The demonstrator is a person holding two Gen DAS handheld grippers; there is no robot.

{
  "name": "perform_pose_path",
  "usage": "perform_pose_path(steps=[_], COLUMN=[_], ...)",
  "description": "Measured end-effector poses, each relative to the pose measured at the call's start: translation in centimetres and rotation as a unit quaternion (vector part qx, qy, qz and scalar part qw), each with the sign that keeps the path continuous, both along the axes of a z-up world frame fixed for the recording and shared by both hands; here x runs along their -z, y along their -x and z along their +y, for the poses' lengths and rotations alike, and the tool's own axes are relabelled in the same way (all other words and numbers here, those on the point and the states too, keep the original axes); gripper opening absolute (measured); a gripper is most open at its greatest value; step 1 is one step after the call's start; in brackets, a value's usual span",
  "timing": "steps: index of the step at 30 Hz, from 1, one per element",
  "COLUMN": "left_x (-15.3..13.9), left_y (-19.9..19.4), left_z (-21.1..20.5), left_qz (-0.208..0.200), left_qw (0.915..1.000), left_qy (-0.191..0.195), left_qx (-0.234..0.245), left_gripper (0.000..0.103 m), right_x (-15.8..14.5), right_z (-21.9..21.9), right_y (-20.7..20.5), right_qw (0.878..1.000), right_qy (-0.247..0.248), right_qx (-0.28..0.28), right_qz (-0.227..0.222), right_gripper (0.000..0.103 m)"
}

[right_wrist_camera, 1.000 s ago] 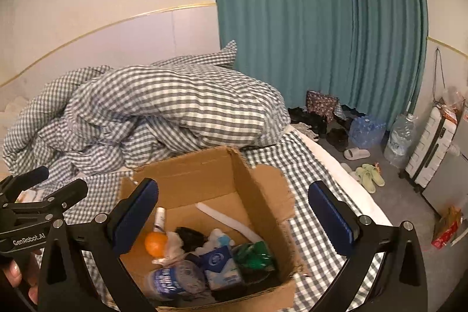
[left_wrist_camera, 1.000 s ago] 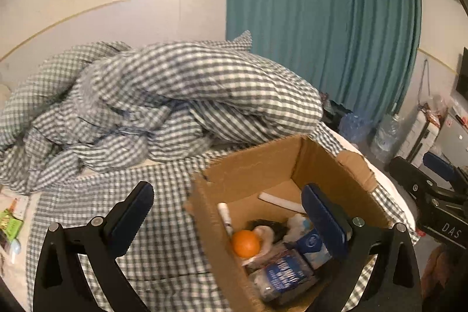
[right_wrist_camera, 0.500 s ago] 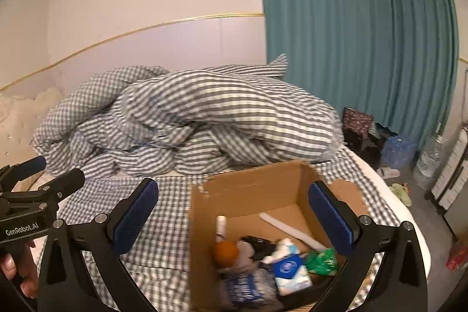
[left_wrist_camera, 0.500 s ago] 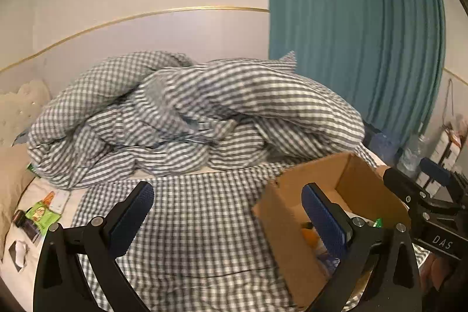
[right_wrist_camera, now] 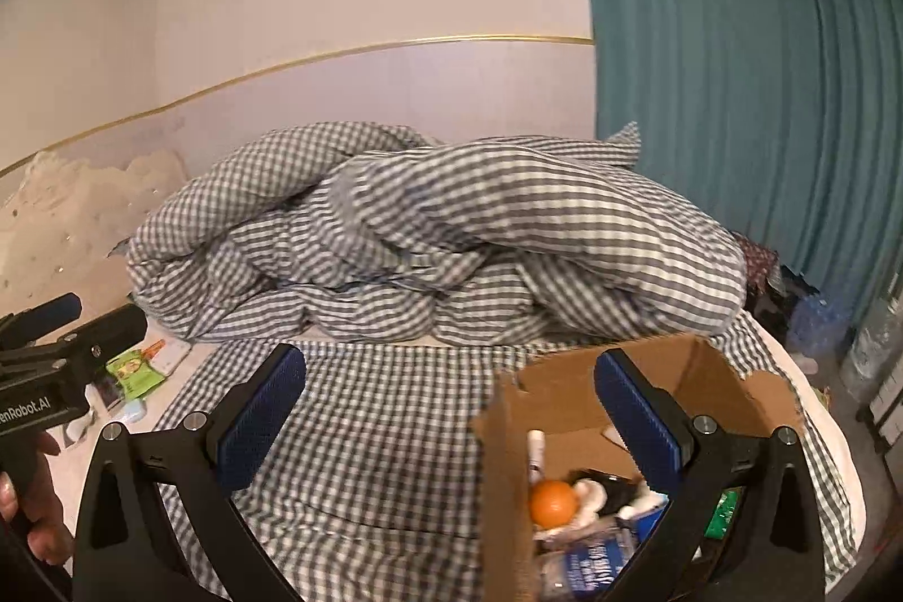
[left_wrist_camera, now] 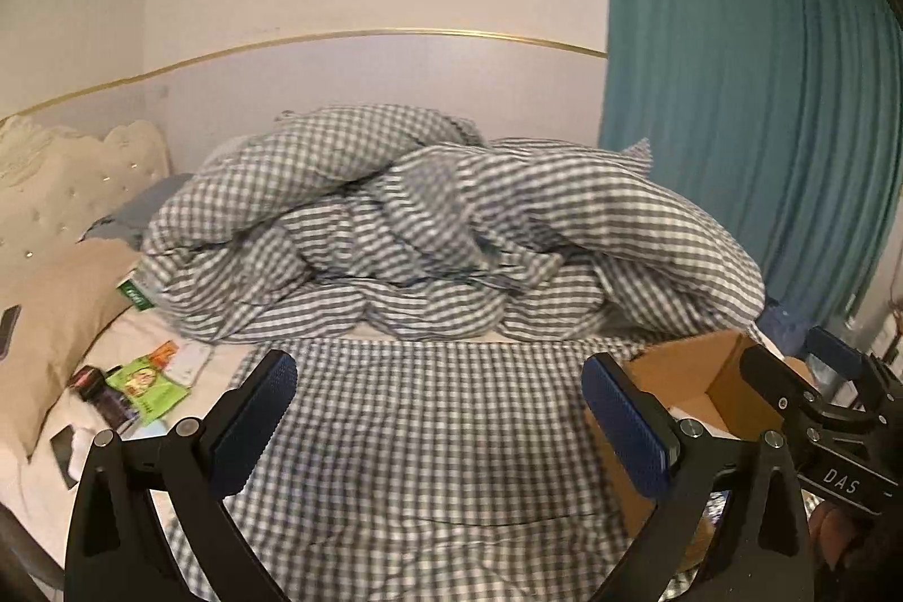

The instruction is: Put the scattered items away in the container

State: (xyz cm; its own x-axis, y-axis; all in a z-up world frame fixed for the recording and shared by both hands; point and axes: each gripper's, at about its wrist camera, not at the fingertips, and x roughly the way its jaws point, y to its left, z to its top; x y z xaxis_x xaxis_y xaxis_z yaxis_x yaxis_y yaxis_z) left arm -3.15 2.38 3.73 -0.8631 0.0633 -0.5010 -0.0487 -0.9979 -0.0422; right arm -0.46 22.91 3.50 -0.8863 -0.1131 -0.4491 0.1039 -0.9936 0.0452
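Note:
A brown cardboard box (right_wrist_camera: pixel 564 387) stands on the checked bed sheet at the right; inside lie an orange (right_wrist_camera: pixel 553 503), a white tube (right_wrist_camera: pixel 535 449), blue packets and a green packet. Only its corner (left_wrist_camera: pixel 688 370) shows in the left wrist view. Scattered items lie at the bed's left edge: a green snack packet (left_wrist_camera: pixel 148 386), a dark packet (left_wrist_camera: pixel 104 396) and white cards; the green packet (right_wrist_camera: pixel 132 370) also shows in the right wrist view. My left gripper (left_wrist_camera: pixel 440 424) is open over the bare sheet. My right gripper (right_wrist_camera: pixel 448 418) is open, its right finger over the box.
A heaped checked duvet (left_wrist_camera: pixel 451 229) fills the back of the bed. A beige pillow (left_wrist_camera: pixel 51 320) and tufted headboard (left_wrist_camera: pixel 62 184) stand at left. A teal curtain (left_wrist_camera: pixel 733 150) hangs at right, with bottles and shoes on the floor (right_wrist_camera: pixel 812 320) beyond the bed.
Both views have swung left: the box slid toward the right edge and the scattered packets by the pillow came into sight. Both grippers stayed open.

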Motion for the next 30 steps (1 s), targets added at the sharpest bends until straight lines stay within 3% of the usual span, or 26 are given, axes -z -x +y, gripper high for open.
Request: perform_pose_path(steps=[14,30], left_x=[0.6,1.5], left_y=[-3.3,-4.8], left_z=[-9.6,-11.1], left_qz=[0.005,-0.004], left_qw=[0.9972,0.9964], left_qy=[-0.001,0.001], left_qx=[-0.074,-0.084], left_gripper=[0.103,0.103], right_x=[-0.8,0.3], right_z=[-7.8,-9.7], right_y=[-1.0,-2.1], right_qw=[0.998,0.997], right_qy=[-0.026,-0.034], right_qx=[-0.059,-0.072], right_qz=[0.007,-0.001], right_gripper=[0.103,0.103])
